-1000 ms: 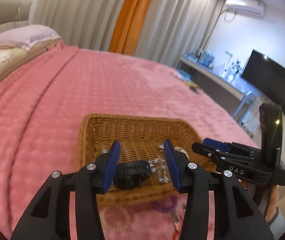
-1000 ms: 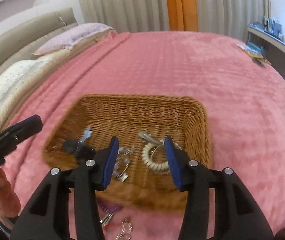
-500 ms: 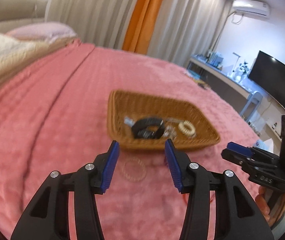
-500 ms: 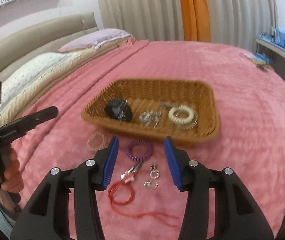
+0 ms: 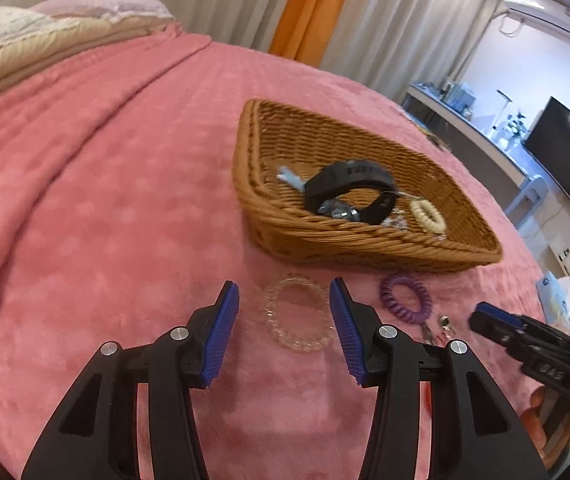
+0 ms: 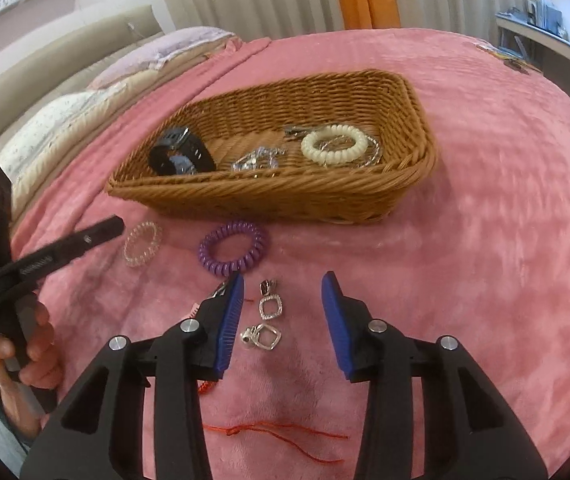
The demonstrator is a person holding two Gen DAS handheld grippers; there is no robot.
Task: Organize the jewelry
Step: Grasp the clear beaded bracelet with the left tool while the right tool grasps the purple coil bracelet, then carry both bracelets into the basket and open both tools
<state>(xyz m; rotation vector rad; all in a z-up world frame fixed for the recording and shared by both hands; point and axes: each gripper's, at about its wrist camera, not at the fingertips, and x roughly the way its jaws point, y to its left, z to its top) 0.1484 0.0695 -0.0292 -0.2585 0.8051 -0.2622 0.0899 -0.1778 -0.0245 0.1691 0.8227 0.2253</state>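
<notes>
A wicker basket (image 5: 461, 184) (image 6: 269, 196) on the pink bed holds a black watch (image 5: 349, 192) (image 6: 179, 156), a cream coil band (image 6: 333, 145) (image 5: 428, 216) and silver pieces (image 6: 257, 160). In front of it lie a clear coil band (image 5: 297, 312) (image 6: 142, 243), a purple coil band (image 5: 405, 298) (image 6: 232, 254), two silver pendants (image 6: 267, 320) and a red cord (image 6: 277, 436). My left gripper (image 5: 283, 326) is open just above the clear band. My right gripper (image 6: 281, 316) is open over the pendants.
The pink blanket (image 5: 105, 200) covers the bed, with pillows (image 6: 65, 120) at its head. Curtains (image 5: 325, 12) hang behind. A desk and a television (image 5: 565, 160) stand to the right.
Both grippers have pulled back from over the basket and come down low over the items lying on the blanket in front of it. Both stay open.
</notes>
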